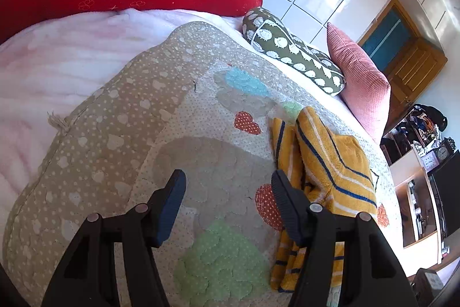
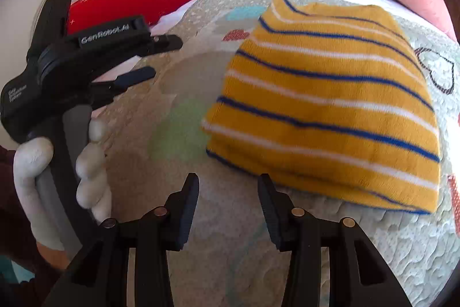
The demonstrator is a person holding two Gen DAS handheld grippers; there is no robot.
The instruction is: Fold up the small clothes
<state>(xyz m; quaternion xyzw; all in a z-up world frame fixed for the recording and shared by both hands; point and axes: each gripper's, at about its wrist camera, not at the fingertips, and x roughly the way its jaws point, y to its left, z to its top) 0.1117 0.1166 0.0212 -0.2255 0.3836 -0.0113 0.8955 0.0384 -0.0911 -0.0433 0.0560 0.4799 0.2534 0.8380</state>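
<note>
I see a folded yellow striped garment [image 2: 325, 105] lying on the patchwork quilt [image 1: 138, 117]. My left gripper [image 1: 228, 203] hovers just beside it, my right gripper [image 2: 228, 209] near its edge; both gape, holding nothing.

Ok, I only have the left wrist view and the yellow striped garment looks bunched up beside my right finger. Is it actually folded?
Observer: Yes. From the right wrist view the yellow striped garment lies as a neat stacked fold on the quilt.
Operator: Is the right gripper holding it?
Observer: No. The right gripper is open with nothing between its fingers, just short of the fold's near edge.
Operator: And my own gripper?
Observer: The left gripper is open, away from the garment, held in a white-gloved hand.
</note>
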